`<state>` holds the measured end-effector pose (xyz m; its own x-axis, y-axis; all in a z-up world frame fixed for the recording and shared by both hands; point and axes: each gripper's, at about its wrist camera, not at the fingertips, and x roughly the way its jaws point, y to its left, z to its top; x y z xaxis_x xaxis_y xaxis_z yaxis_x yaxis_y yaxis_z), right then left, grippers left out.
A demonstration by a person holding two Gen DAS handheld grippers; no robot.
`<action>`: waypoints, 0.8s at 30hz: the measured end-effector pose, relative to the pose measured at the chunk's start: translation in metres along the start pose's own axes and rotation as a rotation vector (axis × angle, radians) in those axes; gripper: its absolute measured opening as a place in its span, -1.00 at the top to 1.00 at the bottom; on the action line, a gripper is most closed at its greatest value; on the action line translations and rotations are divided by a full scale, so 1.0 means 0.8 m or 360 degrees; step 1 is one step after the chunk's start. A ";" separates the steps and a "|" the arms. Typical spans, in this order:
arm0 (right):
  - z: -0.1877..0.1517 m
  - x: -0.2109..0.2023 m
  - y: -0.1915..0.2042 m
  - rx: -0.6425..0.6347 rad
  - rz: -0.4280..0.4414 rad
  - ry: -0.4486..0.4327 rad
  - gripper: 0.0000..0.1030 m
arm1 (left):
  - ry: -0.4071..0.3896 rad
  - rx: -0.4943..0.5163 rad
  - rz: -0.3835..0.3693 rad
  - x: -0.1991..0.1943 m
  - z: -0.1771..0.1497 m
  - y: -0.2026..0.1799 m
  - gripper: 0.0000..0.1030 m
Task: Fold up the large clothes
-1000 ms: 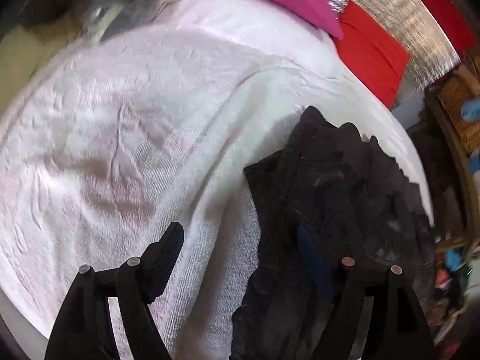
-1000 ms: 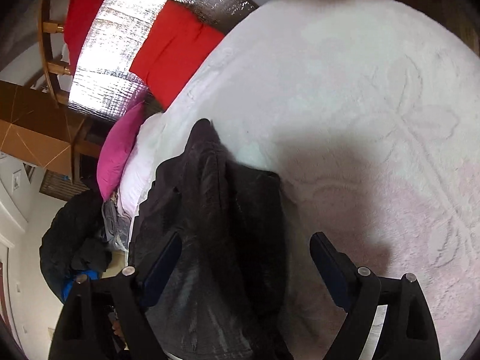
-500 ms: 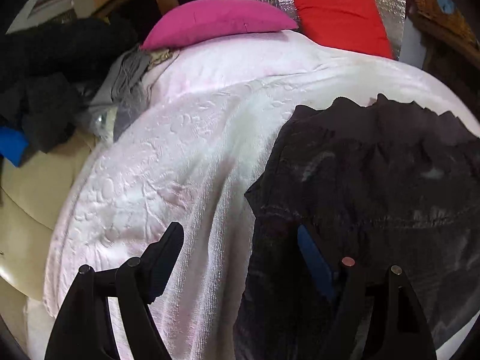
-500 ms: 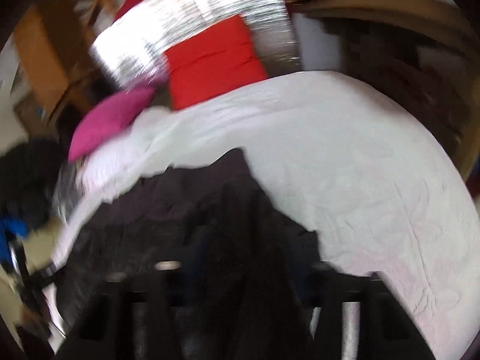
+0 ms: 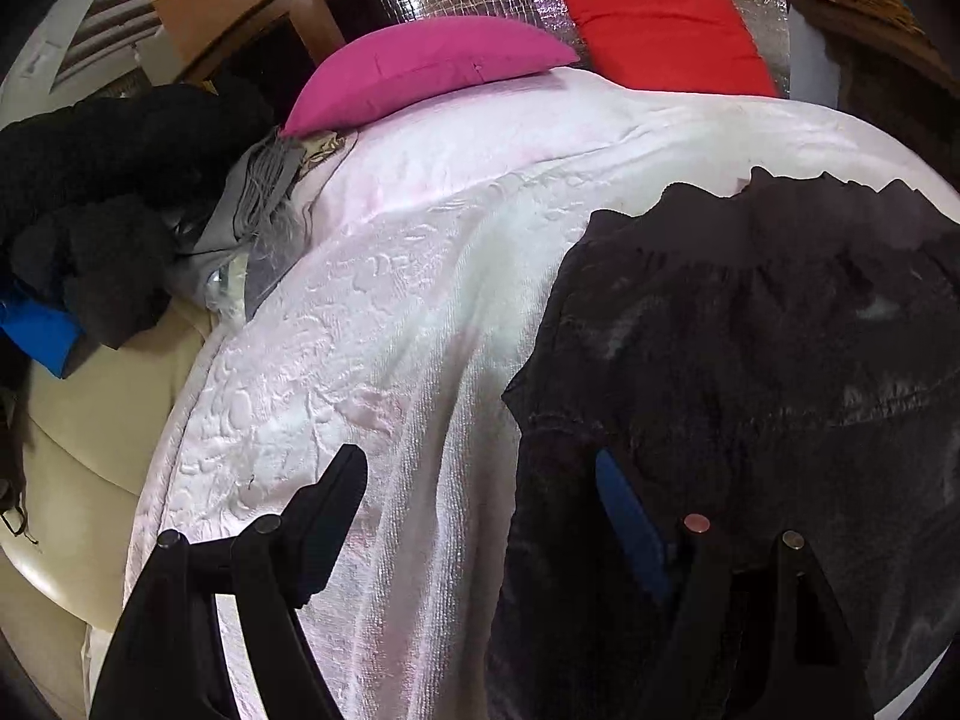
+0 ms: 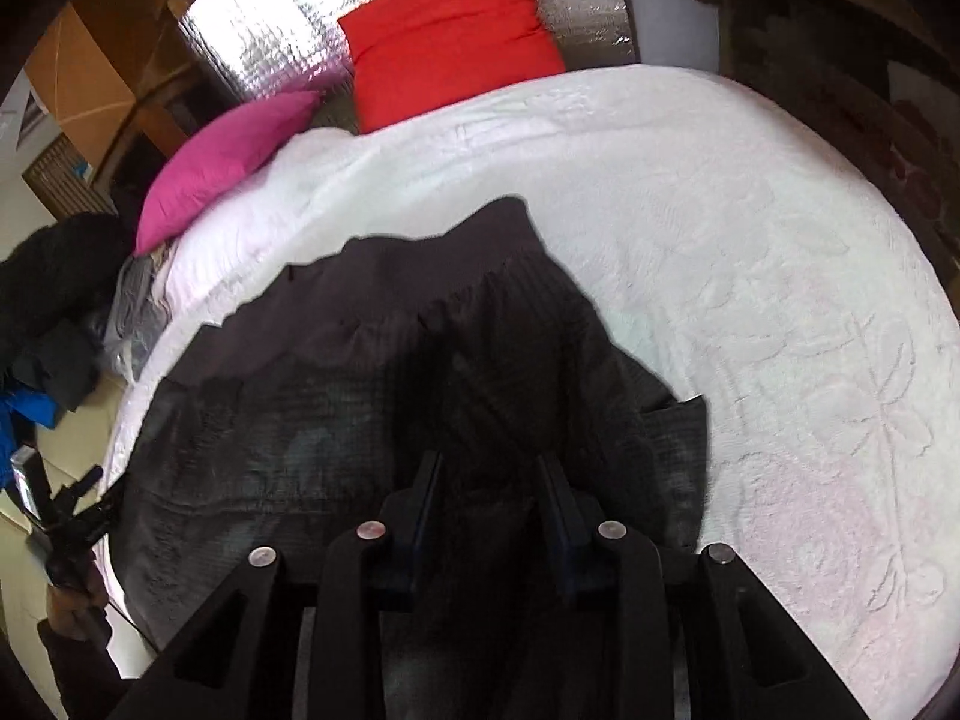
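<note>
Black garment (image 6: 372, 396) lies spread on the white bedspread (image 6: 750, 276), gathered edge toward the pillows — pink pillow (image 5: 420, 69) and red pillow (image 5: 666, 24) at the head of the bed. Left gripper (image 5: 480, 480) has its jaws wide apart, one finger over bare bedspread, the other over the garment's left edge, gripping nothing. Right gripper (image 6: 489, 474) has its jaws drawn close with dark cloth bunched between them — pinching the garment near its right side. Dark clothes pile (image 5: 102, 198) sits left of the bed.

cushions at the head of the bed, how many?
2: a pink cushion on the left, a red cushion against the silver panel to its right. Others may be hidden off-frame.
</note>
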<state>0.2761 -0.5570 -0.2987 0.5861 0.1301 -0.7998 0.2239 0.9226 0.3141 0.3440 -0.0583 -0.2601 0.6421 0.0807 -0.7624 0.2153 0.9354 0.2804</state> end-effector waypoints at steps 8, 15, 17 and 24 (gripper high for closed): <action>-0.003 -0.034 -0.044 0.0234 0.0157 -0.0133 -0.41 | -0.0005 0.0020 0.0015 0.001 0.000 -0.001 -0.59; -0.005 -0.025 -0.076 0.0360 0.0232 -0.0029 -0.41 | 0.0085 -0.0243 -0.0488 0.001 0.010 0.055 -0.59; -0.008 -0.020 -0.087 0.0401 0.0298 0.0018 -0.41 | 0.0116 -0.0379 -0.0752 0.008 0.008 0.080 -0.59; -0.017 -0.001 -0.121 0.0482 0.0417 0.0123 -0.41 | 0.0400 -0.0608 -0.1223 0.072 -0.011 0.094 -0.61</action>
<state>0.2433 -0.6414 -0.3351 0.5960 0.3840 -0.7052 0.3006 0.7076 0.6395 0.3902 0.0199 -0.2880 0.2315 -0.5845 -0.7777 0.2311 0.8096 -0.5396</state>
